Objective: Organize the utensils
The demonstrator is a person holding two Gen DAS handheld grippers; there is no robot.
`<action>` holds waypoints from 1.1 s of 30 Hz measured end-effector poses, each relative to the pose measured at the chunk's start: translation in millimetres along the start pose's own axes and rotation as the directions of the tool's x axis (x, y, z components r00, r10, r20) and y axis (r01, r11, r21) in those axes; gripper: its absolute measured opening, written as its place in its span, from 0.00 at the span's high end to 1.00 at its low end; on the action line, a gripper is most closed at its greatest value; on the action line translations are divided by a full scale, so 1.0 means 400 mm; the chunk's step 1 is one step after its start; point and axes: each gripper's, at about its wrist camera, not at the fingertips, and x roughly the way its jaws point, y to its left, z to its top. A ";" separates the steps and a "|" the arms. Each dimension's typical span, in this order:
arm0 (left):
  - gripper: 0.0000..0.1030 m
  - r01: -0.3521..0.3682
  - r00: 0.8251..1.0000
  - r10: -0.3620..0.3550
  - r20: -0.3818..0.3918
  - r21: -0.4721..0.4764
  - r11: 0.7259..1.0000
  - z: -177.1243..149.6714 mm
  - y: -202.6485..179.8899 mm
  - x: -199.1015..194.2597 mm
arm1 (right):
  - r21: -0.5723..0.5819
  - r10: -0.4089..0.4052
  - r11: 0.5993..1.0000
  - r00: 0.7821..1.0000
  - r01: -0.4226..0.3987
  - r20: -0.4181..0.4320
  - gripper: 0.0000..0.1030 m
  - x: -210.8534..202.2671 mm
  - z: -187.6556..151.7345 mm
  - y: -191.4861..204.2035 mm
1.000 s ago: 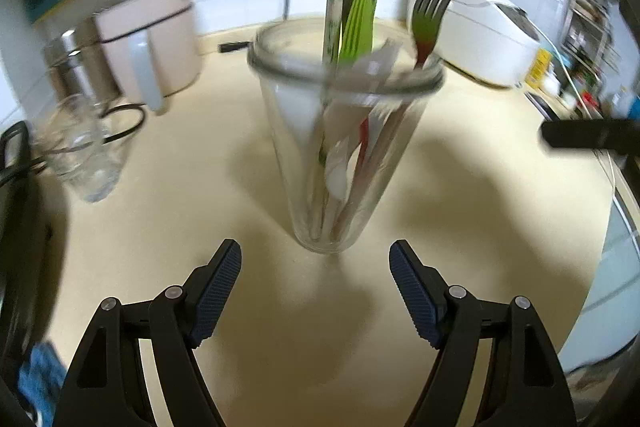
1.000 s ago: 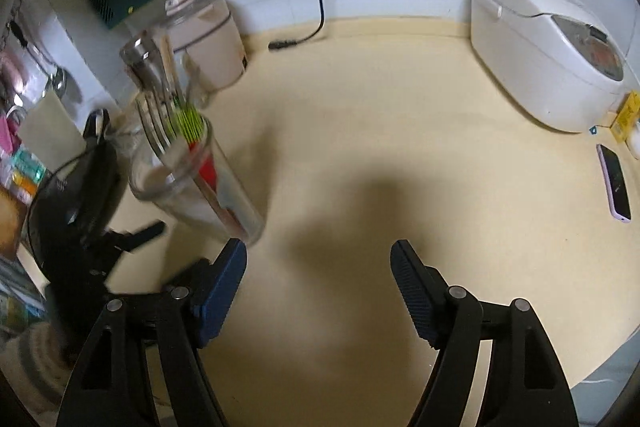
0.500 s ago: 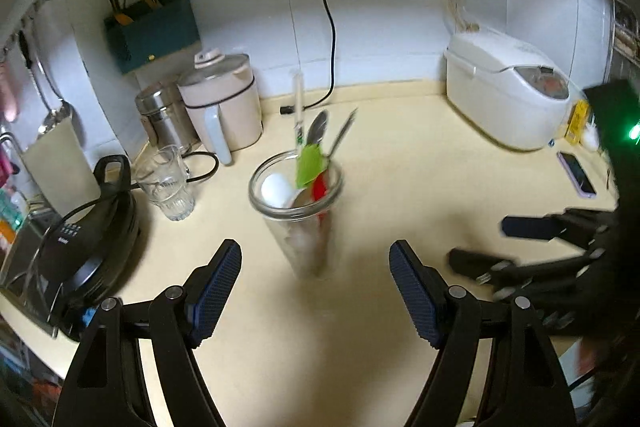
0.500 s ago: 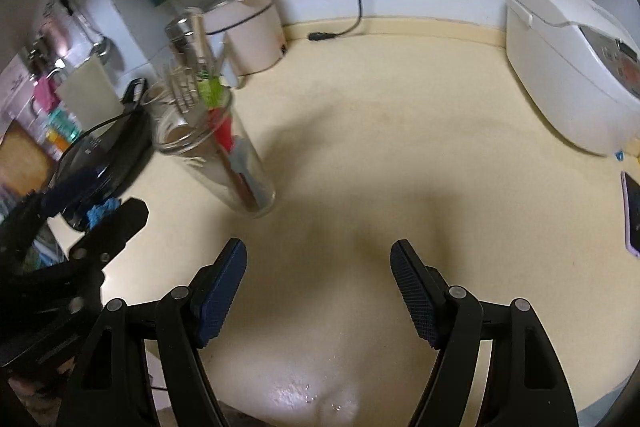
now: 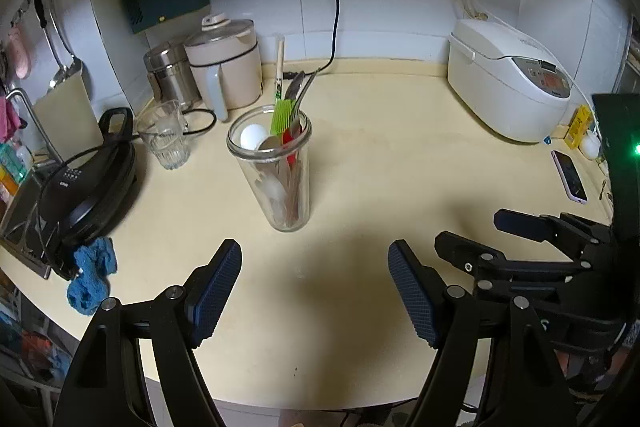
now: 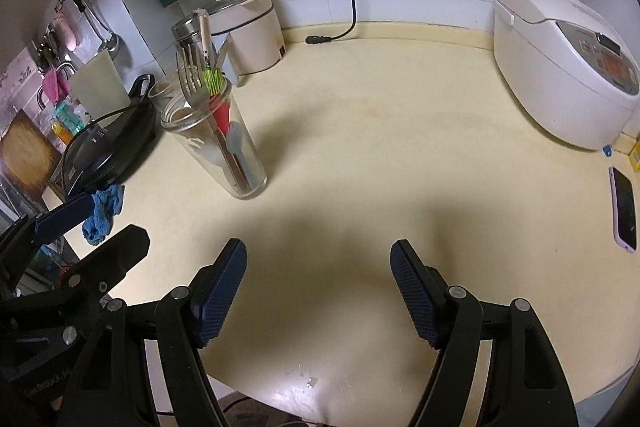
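Observation:
A clear glass jar (image 5: 280, 183) stands upright on the cream counter (image 5: 400, 163). It holds a fork (image 6: 190, 77), a green silicone brush (image 5: 283, 115), a white spoon (image 5: 253, 137), a chopstick (image 5: 279, 67) and red-handled pieces. My left gripper (image 5: 314, 263) hovers in front of the jar, apart from it. Its jaws are closing and nothing is between them. My right gripper (image 6: 318, 259) hangs open and empty over bare counter, right of the jar (image 6: 224, 151). Each gripper shows at the edge of the other's view: the right gripper (image 5: 472, 231) and the left gripper (image 6: 96, 231).
A white rice cooker (image 5: 508, 95) and a phone (image 5: 570, 177) sit at the right. Left of the jar are a drinking glass (image 5: 164, 135), a beige electric pot (image 5: 224, 67), a black griddle (image 5: 84, 187) and a blue cloth (image 5: 90, 279). The counter's front edge runs just under both grippers.
My left gripper has pulled back and risen from close to the jar, which now looks small and farther off. The right gripper drew back a little, and the left gripper entered its view.

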 end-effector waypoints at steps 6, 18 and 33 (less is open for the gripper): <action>0.23 0.016 1.000 -0.016 -0.022 0.012 1.000 0.000 0.002 0.012 | 0.024 -0.005 1.000 1.000 0.005 -0.002 0.27 -0.002 -0.006 -0.009; 0.23 0.024 0.999 -0.023 -0.035 0.018 1.000 0.011 0.028 0.038 | 0.037 -0.017 0.999 1.000 0.017 -0.007 0.27 0.016 0.011 0.009; 0.23 0.021 1.000 -0.021 -0.012 0.007 1.000 0.014 0.056 0.040 | 0.029 -0.012 1.000 1.000 0.013 -0.019 0.27 0.035 0.016 0.025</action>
